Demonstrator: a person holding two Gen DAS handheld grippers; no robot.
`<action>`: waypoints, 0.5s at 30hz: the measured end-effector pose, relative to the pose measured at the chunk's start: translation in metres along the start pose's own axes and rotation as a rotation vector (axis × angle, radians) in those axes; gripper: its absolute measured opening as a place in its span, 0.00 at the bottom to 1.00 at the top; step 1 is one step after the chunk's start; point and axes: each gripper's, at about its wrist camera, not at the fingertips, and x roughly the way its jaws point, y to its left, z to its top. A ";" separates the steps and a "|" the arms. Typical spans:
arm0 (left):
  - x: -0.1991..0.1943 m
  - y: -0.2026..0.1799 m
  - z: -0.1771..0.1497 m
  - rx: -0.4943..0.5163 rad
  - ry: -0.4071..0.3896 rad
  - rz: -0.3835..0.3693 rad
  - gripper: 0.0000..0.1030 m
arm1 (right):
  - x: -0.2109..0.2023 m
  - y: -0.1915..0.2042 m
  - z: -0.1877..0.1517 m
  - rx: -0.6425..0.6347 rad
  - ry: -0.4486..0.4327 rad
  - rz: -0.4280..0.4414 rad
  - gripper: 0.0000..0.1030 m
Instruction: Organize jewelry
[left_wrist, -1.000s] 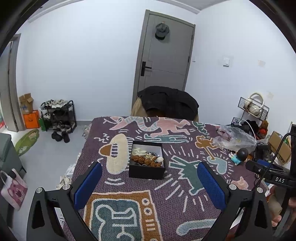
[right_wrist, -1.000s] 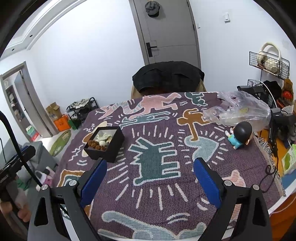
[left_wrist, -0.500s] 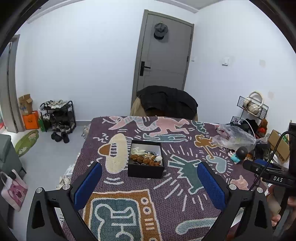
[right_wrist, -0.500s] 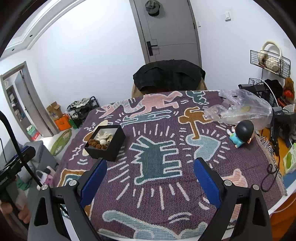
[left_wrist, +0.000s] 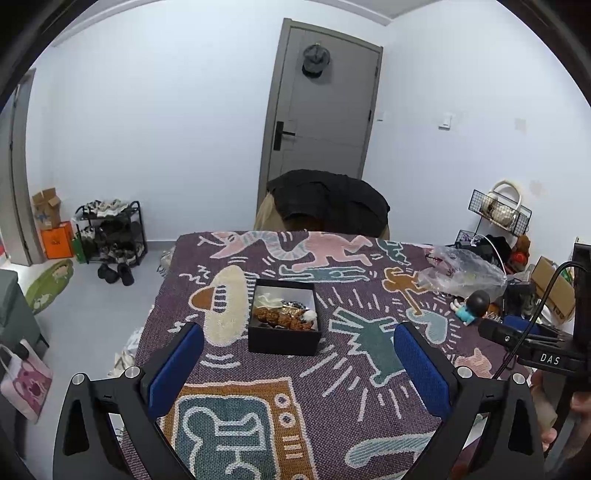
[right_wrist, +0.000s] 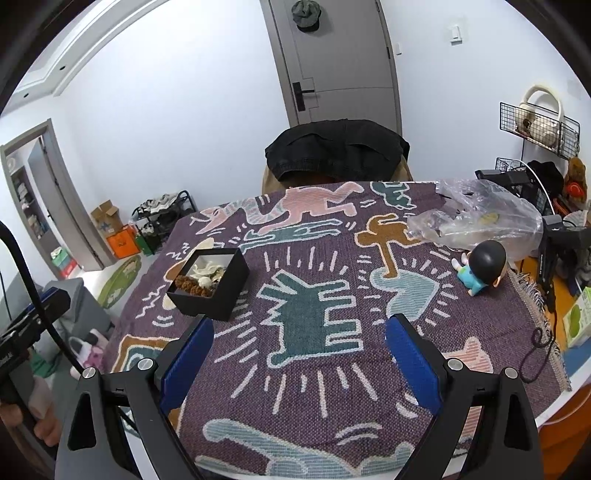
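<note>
1. Left wrist view: the left gripper (left_wrist: 299, 363) hangs above the near part of the table, and its jaws stand wide apart with nothing between them. The blue pads (left_wrist: 176, 363) frame a black box (left_wrist: 283, 322) that sits on the patterned cloth (left_wrist: 369, 398) ahead of the gripper, well apart from the fingertips.
2. The box is open at the top and holds the jewelry (left_wrist: 282, 314) (brown beads near the front wall, pale pieces behind; the small items are hard to tell apart).
3. Further right on the cloth lie a clear plastic bag (left_wrist: 463, 271) and, just beside it, a small doll (left_wrist: 472, 306) with a black head.
4. Right wrist view: the right gripper (right_wrist: 299, 356) is also wide open and holds nothing; it hovers over the green figure in the middle of the cloth (right_wrist: 332, 391).
5. Here the box (right_wrist: 210, 282) is to the left of the gripper, near the left fingertip but not touching it, with the jewelry (right_wrist: 201, 280) inside.
6. The bag (right_wrist: 480, 218) and the doll (right_wrist: 482, 267) are at the right side, near the table edge.
7. Behind the table stands a chair (right_wrist: 336, 151) with a dark garment over it, before a grey door (right_wrist: 332, 59).
</note>
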 end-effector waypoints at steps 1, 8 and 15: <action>0.001 -0.001 0.001 0.001 0.003 -0.002 1.00 | 0.000 0.000 0.000 0.000 -0.001 -0.001 0.92; 0.000 -0.015 0.007 0.032 0.002 -0.007 1.00 | -0.004 -0.005 0.001 0.010 -0.012 0.003 0.92; 0.000 -0.022 0.004 0.066 -0.002 -0.015 1.00 | -0.001 -0.006 0.000 0.015 -0.007 0.005 0.92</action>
